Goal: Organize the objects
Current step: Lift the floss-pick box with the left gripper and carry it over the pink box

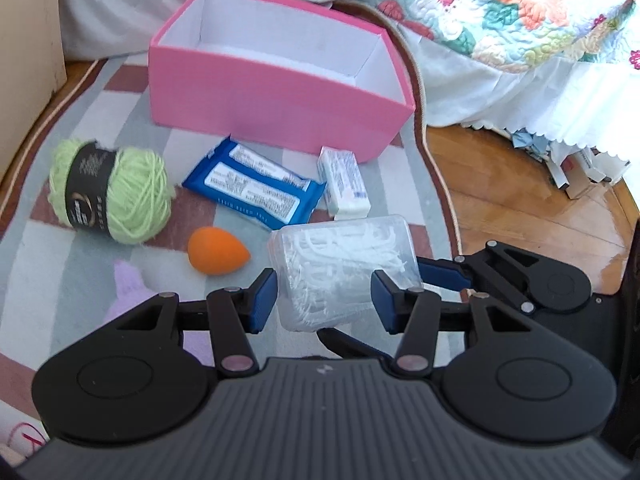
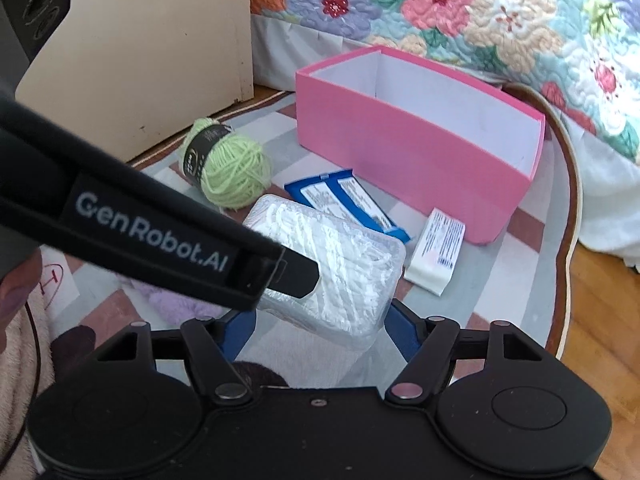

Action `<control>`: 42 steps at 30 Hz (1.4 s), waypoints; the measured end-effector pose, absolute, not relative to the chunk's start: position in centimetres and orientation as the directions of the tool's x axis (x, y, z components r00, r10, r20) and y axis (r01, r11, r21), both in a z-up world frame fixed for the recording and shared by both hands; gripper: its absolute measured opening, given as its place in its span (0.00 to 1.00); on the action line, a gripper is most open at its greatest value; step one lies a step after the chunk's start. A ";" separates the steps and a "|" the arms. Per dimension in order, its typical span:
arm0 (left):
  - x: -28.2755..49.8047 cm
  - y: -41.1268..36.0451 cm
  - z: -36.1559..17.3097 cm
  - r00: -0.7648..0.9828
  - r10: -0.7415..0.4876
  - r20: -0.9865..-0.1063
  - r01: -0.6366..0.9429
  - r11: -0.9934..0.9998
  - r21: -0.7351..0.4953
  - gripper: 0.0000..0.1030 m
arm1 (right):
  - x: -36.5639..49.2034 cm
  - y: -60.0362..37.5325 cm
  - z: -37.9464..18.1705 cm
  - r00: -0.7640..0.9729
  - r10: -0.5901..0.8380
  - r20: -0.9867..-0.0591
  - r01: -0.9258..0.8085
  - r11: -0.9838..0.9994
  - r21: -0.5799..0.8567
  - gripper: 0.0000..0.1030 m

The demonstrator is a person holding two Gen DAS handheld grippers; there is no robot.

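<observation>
A clear plastic box of white floss picks (image 1: 344, 264) hangs just above the rug, held from two sides. My left gripper (image 1: 324, 300) has its blue pads against the box's sides. My right gripper (image 2: 322, 334) clamps the near end of the same box (image 2: 340, 280). One of the right fingers (image 1: 444, 274) shows at the box's right corner in the left wrist view. The left gripper's black finger (image 2: 296, 276) crosses the right wrist view and rests on the box. The open pink box (image 1: 260, 100) stands behind, with nothing visible inside it.
On the striped rug (image 1: 80, 248) lie a green yarn ball (image 1: 116, 196), a blue packet (image 1: 256, 184), a small white packet (image 1: 344, 184), an orange egg-shaped sponge (image 1: 216, 254) and something purple (image 1: 128, 292). A quilted bed (image 1: 520, 20) stands behind, a beige cabinet (image 2: 140, 60) at left, and wooden floor (image 1: 520, 200) at right.
</observation>
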State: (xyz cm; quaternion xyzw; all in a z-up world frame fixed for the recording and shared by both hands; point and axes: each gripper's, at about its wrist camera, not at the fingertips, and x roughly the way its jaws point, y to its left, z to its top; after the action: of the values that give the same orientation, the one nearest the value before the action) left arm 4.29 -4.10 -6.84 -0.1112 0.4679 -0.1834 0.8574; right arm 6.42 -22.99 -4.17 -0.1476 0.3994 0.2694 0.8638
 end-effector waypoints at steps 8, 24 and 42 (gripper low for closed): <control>5.6 -2.5 -3.8 0.519 -0.450 -0.727 0.215 0.892 -0.398 0.47 | 7.2 -22.2 -1.0 0.565 0.359 -0.743 -0.588 0.807 -0.058 0.73; 10.4 -3.3 1.4 0.553 -0.482 -0.680 0.320 0.876 -0.361 0.49 | 11.2 -21.5 2.8 0.640 0.308 -0.704 -0.577 0.798 -0.175 0.72; 21.4 -5.4 0.4 0.495 -0.490 -0.718 0.350 0.868 -0.351 0.50 | 19.6 -21.0 1.9 0.647 0.274 -0.712 -0.525 0.836 -0.156 0.72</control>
State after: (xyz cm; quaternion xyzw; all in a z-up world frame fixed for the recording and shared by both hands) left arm 21.37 -5.41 0.39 -0.0795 0.4395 -0.2438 0.8608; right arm 19.55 -20.97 1.93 -0.1772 0.3552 0.2245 0.8900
